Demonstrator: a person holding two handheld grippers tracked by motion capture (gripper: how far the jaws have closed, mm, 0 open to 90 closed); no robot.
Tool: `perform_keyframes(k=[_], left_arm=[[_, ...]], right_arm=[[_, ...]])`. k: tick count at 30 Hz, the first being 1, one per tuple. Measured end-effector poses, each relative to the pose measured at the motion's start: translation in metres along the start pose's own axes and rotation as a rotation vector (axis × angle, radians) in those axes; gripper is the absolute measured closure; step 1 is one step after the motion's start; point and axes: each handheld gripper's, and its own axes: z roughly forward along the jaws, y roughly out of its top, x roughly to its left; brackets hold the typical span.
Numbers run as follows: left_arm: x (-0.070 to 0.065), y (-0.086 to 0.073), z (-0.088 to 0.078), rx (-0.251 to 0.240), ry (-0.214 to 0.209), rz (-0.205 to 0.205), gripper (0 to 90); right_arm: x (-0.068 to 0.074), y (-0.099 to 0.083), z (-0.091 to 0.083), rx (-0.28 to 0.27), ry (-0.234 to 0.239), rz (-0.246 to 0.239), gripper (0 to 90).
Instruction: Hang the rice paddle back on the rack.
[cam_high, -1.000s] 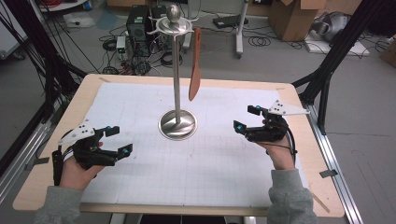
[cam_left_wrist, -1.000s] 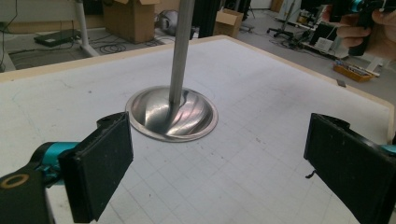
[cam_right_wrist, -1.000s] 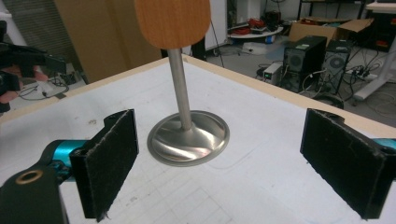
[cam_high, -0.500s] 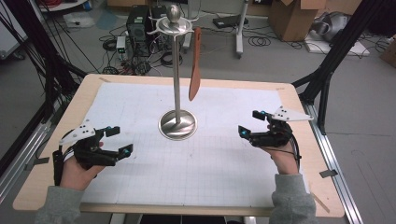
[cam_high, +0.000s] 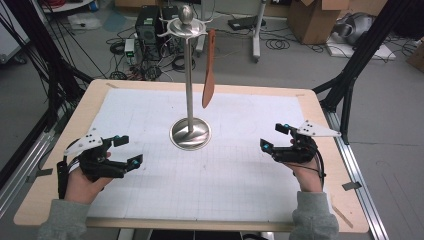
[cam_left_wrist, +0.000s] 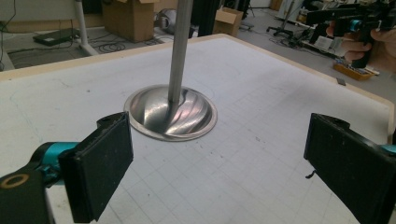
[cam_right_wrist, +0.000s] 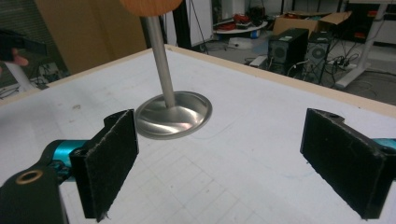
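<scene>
**Right gripper drawn back; spatula left hanging on stand**

- Right gripper (cam_high: 274, 137): has slid outward toward the table's right edge since a second ago, jaws spread wide, grasping nothing. Judged: withdrawal, the hanging step done.
- Left gripper (cam_high: 129, 150): unmoved near the left edge, low over the white mat (cam_high: 235, 175), jaws spread, empty.
- Metal stand (cam_high: 190, 100): upright mid-table, well apart from both.
- Wooden spatula (cam_high: 209, 70): hangs from the stand's top hook, blade down, clear of the mat.
</scene>
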Motion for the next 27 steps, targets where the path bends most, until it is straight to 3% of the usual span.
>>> perform_keyframes(k=[14, 21, 27], left_arm=[[0.004, 0.000, -0.006, -0.014, 0.021, 0.001, 8.4], [0.012, -0.002, -0.013, -0.020, 0.067, -0.005, 8.4], [0.015, -0.002, -0.020, -0.040, 0.103, -0.010, 8.4]], right_arm=[[-0.014, -0.016, -0.020, -0.012, -0.068, 0.046, 10.1], [-0.020, -0.017, -0.031, -0.023, -0.118, 0.040, 10.1], [-0.026, -0.020, -0.047, -0.058, -0.161, 0.066, 10.1]])
